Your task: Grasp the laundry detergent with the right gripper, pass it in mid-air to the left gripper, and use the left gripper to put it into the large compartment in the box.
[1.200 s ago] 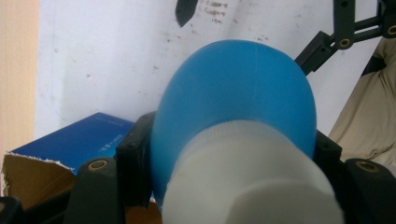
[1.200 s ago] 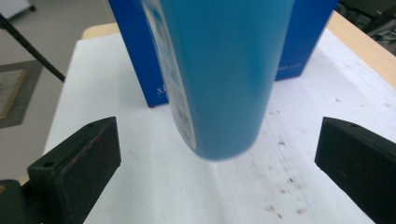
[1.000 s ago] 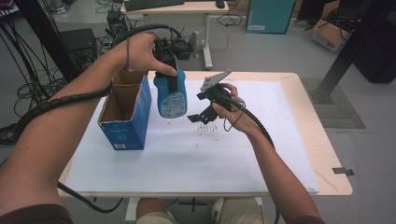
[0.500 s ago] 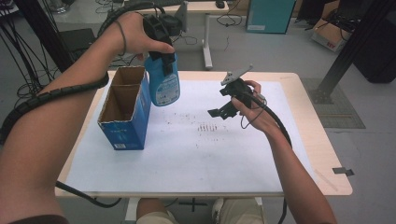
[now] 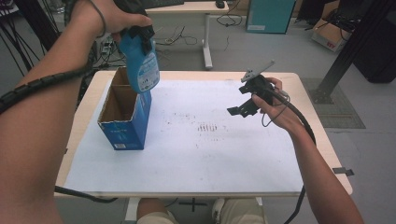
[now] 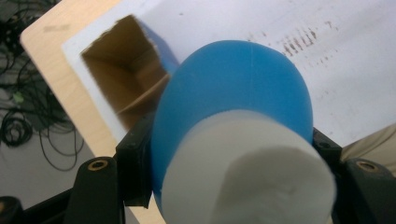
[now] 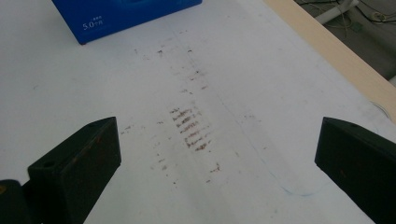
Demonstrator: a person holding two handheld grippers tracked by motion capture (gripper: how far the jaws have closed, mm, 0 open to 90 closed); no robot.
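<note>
The left gripper [image 5: 137, 35] clamped a blue plastic bottle with a white cap [image 5: 142, 67], raised above the open blue cardboard box [image 5: 123, 116] at nine o'clock. At three o'clock, the right gripper [image 7: 212, 154] gaped empty over the white table sheet [image 5: 210, 154].

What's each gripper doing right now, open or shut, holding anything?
Left gripper: shut on the blue bottle, held above the blue box.
Right gripper: open, nothing between the jaws.

A: Bottle [image 5: 141, 63] – smooth blue plastic, slight sheen; box [image 5: 125, 113] – matt blue card, raw brown inside.
B: Surface [image 5: 299, 81] – pale wood edge, matt white sheet, scuffed. Jaws – matt black plastic.
</note>
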